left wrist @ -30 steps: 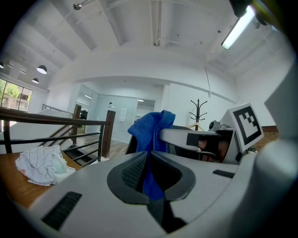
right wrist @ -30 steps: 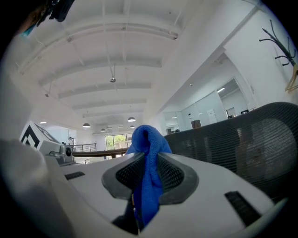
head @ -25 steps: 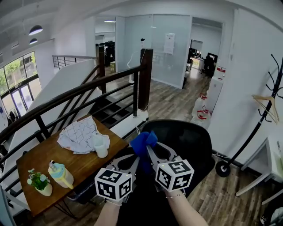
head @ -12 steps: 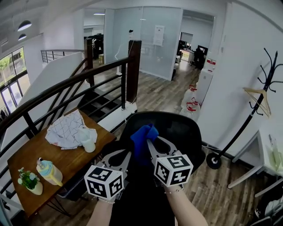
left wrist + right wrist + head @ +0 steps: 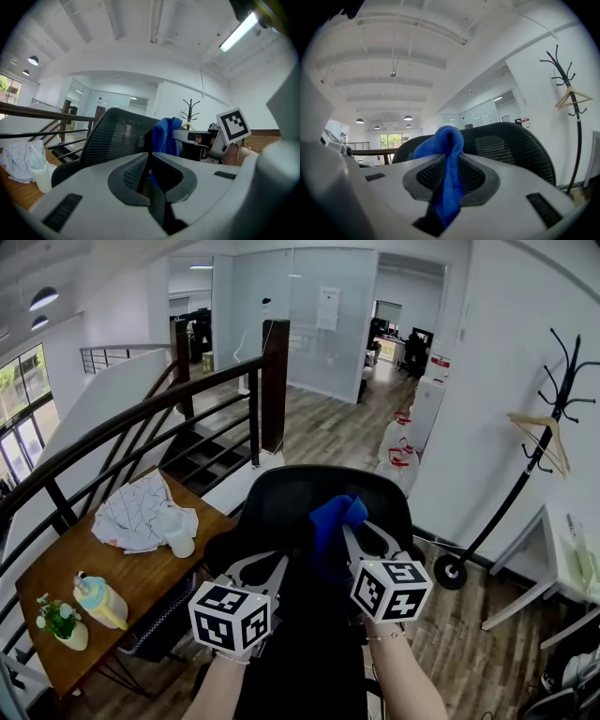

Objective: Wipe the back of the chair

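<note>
From where I stand, the right hand-held gripper (image 5: 348, 532) is clenched on a blue cloth (image 5: 334, 519). A wad of it bulges past the jaw tips and a tail hangs down between them. The black mesh chair (image 5: 281, 495) stands right in front of the person. The cloth is up at the top of its back, a little right of centre, though I can't say whether it is pressing on the mesh or just shy of it. The left hand-held gripper (image 5: 277, 564) sits lower and to the left with its jaws closed on nothing, near the backrest but not plainly touching it. To wipe well, I'd lead with the soft wad, not the hard jaw tips, and tilt the gripper so the cloth lies against the curve. Mesh gives under pressure, so a moderate, even push looks right. Long overlapping passes from the top rim downward and across both sides would cover it. A chair like this probably swivels away when pushed, so the free left gripper could brace the edge of the backrest. The pinch on the cloth is narrow, and dragging hard might pull it loose. The wooden counter (image 5: 131, 579) to the left is well apart and shouldn't interfere.
</note>
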Tool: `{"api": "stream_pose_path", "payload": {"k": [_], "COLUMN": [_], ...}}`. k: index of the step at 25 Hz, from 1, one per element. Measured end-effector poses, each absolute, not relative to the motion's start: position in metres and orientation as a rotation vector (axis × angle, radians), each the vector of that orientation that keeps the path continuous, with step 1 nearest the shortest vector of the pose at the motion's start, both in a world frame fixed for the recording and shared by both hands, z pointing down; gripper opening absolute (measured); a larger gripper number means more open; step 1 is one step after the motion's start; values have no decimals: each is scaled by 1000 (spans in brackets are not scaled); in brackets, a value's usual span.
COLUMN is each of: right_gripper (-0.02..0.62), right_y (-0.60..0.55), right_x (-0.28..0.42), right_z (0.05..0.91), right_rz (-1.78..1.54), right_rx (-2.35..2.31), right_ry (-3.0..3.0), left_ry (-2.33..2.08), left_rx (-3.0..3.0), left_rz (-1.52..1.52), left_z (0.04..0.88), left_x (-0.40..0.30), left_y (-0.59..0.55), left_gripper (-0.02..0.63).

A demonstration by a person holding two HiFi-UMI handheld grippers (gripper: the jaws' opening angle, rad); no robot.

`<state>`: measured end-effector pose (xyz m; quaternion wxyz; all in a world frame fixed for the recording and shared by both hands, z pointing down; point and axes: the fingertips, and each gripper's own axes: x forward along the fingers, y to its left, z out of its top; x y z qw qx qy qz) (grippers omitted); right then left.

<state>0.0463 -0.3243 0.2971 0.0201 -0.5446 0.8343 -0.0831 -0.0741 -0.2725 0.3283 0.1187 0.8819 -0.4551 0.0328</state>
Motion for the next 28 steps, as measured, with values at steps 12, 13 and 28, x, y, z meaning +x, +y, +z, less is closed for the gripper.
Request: {"api": "stream_pose_path", "payload": {"k": [12,13,28], "right_gripper": [83,83,83], "right_y": [-302,-300,-254], "right_x": [121,127,166], "right_z": [297,297,314], "right_rz": [-237,-235,-304], "right_rx": [-1859,-1868,-1941], "right_ry": [2479,2472,2354], "left_ry": [-1174,-1164,-1131], "left_rx": [2626,2631,2593], "left_rz": [128,131,132], "left_z": [339,340,362], "left_x": [-2,2,2], "left_y": [-258,-256,-227], "left_gripper": [34,34,34]}}
